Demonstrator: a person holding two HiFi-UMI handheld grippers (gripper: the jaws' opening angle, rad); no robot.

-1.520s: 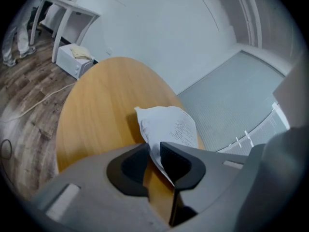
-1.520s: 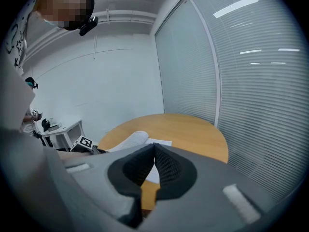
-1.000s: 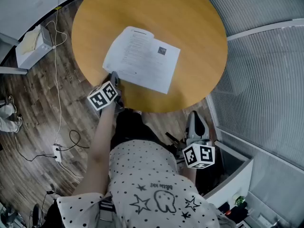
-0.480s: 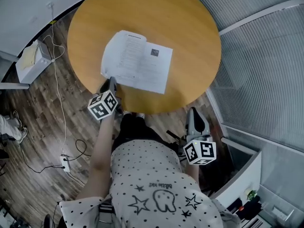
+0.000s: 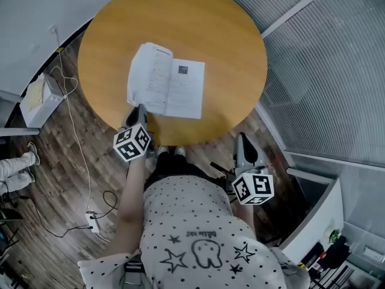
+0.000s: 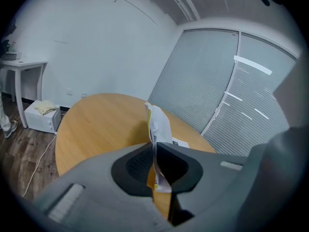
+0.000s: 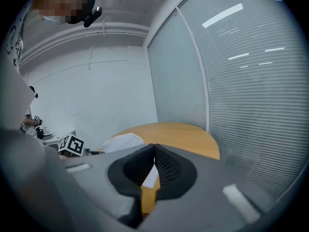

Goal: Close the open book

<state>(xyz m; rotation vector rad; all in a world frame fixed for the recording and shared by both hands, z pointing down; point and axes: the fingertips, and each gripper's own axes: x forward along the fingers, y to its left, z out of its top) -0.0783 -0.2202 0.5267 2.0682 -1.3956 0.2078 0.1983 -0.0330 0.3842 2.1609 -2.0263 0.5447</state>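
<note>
book (image 5: 180, 92) is left of centre on the round tabletop (image 5: 204, 35), close to its near edge. left gripper (image 5: 140, 108) is at the near-left edge. its fingers (image 6: 135, 164) just closed a touch further and are now clamped on the near corner of the left leaf (image 6: 158, 122). that leaf is off the wood, about upright, slightly curled. right half lies flat. right gripper (image 5: 243, 142) is off the tabletop past its near-right edge, beside the person's torso (image 5: 198, 233). its fingers (image 7: 171, 170) are pressed together with nothing between them.
</note>
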